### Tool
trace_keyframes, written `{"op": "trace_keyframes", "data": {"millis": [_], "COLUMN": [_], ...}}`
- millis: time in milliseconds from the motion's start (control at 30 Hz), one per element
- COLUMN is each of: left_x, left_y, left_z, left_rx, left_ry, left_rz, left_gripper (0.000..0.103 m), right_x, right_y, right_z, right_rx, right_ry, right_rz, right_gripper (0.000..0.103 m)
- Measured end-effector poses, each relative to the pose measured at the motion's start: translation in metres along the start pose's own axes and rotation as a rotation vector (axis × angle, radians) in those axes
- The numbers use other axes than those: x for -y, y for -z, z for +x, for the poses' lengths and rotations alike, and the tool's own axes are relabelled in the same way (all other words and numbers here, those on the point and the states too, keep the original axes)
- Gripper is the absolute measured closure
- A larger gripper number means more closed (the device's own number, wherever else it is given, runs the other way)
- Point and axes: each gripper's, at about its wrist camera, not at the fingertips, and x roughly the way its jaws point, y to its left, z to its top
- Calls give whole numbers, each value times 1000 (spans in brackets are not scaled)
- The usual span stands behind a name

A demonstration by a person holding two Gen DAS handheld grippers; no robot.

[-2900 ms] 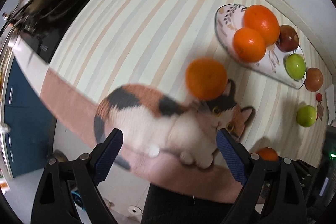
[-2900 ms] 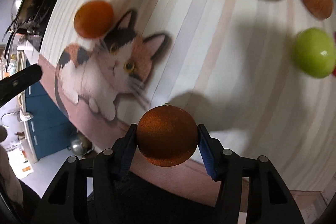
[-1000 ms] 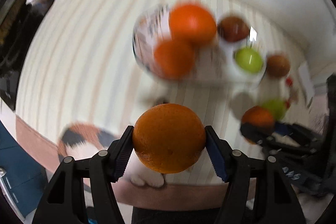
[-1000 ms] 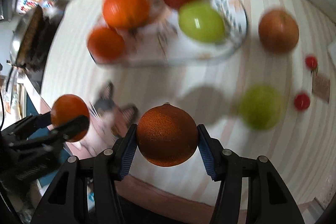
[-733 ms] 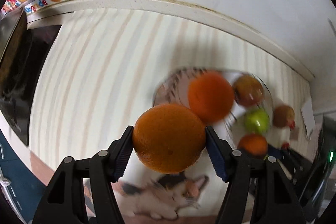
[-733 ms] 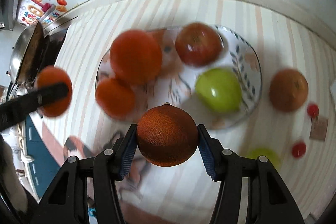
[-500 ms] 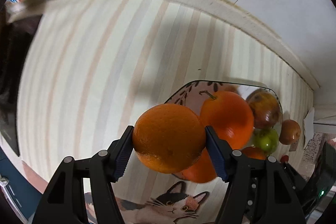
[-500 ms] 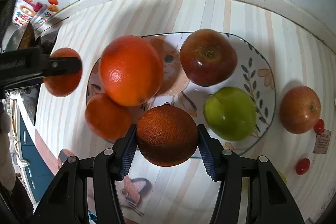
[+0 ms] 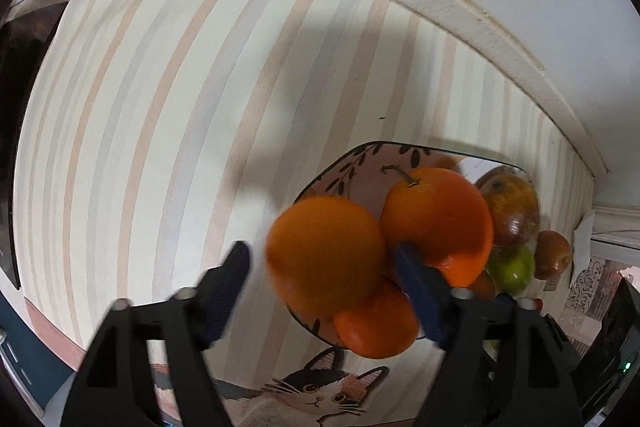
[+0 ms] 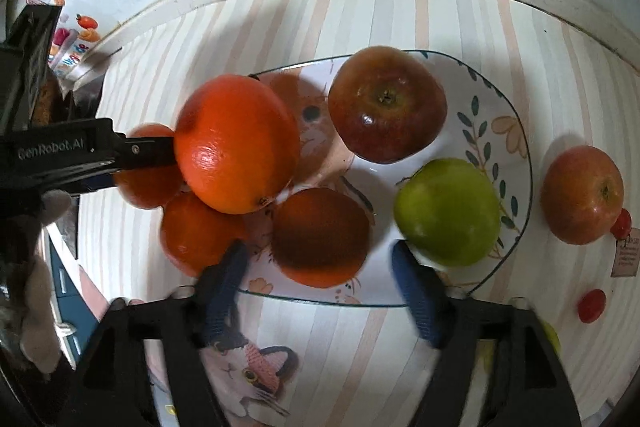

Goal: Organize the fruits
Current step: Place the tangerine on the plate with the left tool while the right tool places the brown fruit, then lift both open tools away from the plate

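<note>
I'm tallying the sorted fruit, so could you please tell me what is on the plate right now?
On the plate sit four oranges, a red apple and a green apple. The big orange hides much of the plate beneath it, so anything under it is unseen.

Right wrist view. Plate [image 10: 516,163]: centre of frame, on the striped mat [image 10: 360,15]. On the plate: large orange [image 10: 236,143] at left, apple [image 10: 386,109] at upper centre, second apple [image 10: 448,211] at right, orange [image 10: 320,237] at lower centre, another orange [image 10: 196,231] at the lower left rim. Off the plate: third apple [image 10: 582,193] at the right edge; two small tomatoes [image 10: 591,305] below it. Cat picture [image 10: 248,367]: bottom centre.
</note>
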Motion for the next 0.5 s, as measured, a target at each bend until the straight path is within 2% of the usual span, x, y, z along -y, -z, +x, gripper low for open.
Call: {"op": "trace_keyframes", "data": {"millis": [33,133,233,333,500], "left_x": [0,4,6,13,24], "left_y": [2,12,27,48,83], "left_z": [-3,-17,-34,-47,-61], "left_rx": [10,42,86,134,185], "left_ry": [-1,-16,-29,-73,-119], "left_rz": [3,18,26,41,60], "left_gripper": [15,15,15,15,15], "right_x": [0,1,3,5,15], "right_y": [0,0,4,12,25], "right_z": [-4,-19,-35,-53,-72], "right_rx": [6,19,44,75,96], "right_ry": [0,6,38,93,128], "right_rz": [1,-3,-18,-32,-37], "right_gripper": [16,10,10,10,10]}}
